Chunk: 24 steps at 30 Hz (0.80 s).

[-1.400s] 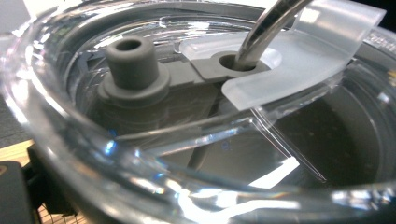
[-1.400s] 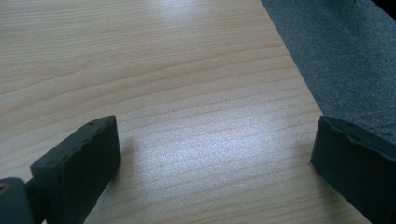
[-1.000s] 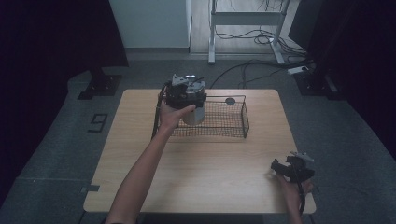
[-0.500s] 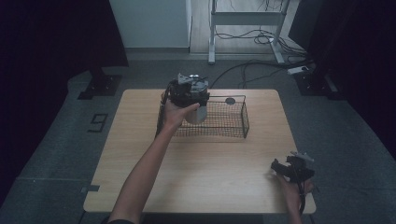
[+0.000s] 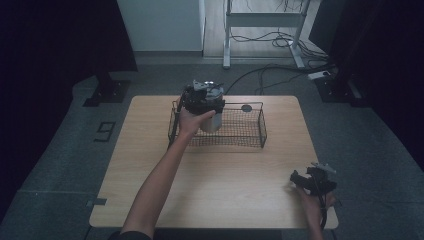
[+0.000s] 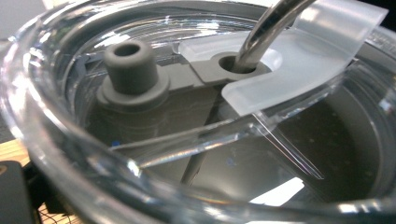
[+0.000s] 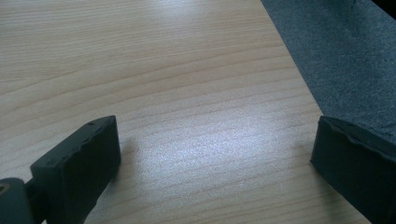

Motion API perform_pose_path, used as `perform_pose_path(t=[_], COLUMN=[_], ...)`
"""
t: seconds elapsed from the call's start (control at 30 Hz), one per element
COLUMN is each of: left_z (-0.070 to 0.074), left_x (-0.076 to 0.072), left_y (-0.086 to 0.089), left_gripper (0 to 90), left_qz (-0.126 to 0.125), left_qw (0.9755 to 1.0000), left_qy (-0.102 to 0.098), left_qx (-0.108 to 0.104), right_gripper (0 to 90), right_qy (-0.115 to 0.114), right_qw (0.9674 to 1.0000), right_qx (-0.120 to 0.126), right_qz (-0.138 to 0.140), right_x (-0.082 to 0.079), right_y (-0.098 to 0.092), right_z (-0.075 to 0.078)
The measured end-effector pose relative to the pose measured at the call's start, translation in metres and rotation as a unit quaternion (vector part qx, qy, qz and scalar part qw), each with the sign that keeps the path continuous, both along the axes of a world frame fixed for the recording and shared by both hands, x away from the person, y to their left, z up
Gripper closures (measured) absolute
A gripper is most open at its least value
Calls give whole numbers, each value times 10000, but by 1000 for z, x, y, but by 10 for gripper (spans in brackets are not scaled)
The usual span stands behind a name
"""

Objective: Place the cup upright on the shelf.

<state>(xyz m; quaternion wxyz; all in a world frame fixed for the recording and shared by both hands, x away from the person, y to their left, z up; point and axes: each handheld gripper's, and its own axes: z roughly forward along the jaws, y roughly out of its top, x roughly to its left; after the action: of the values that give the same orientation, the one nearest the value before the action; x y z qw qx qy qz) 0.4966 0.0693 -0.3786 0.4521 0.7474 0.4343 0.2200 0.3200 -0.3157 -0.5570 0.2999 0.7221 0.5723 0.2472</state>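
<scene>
Holding a metal tumbler (image 5: pixel 212 120) over the wire basket (image 5: pixel 250 135), the left hand-held gripper (image 5: pixel 201 98) seemed clamped on its clear lid (image 6: pixel 140 154), placement unfinished. The right hand-held gripper (image 5: pixel 314 181) sat idle, jaws apart, near the worktop (image 5: pixel 225 185) corner.

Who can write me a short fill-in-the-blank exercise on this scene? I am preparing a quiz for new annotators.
1. The tumbler stands at the ____ end of the wire basket.
2. A metal ____ passes through the hole in the tumbler's clear lid.
3. The right hand-held gripper has its jaws ____ above the bare wooden table.
4. A small dark ____ object lies on the table behind the basket.

Missing words: left; straw; open; round
</scene>
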Motion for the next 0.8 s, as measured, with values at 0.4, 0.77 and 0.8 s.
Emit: perform_pose_path(t=[0.4,0.77,0.8], left_z=[-21,-39,-40], left_x=[13,20,20], left_y=[3,6,6], left_gripper=[36,36,36], left_qz=[217,323,336], left_qw=[9996,9990,9989], left_qy=[190,294,316], left_qx=[-78,-12,-20], right_gripper=[12,12,12], right_qy=[0,1,0], right_qw=[10000,10000,10000], right_qx=[1,-2,-2], right_qz=[0,1,2], right_x=[0,0,0], right_y=[0,0,0], right_z=[0,0,0])
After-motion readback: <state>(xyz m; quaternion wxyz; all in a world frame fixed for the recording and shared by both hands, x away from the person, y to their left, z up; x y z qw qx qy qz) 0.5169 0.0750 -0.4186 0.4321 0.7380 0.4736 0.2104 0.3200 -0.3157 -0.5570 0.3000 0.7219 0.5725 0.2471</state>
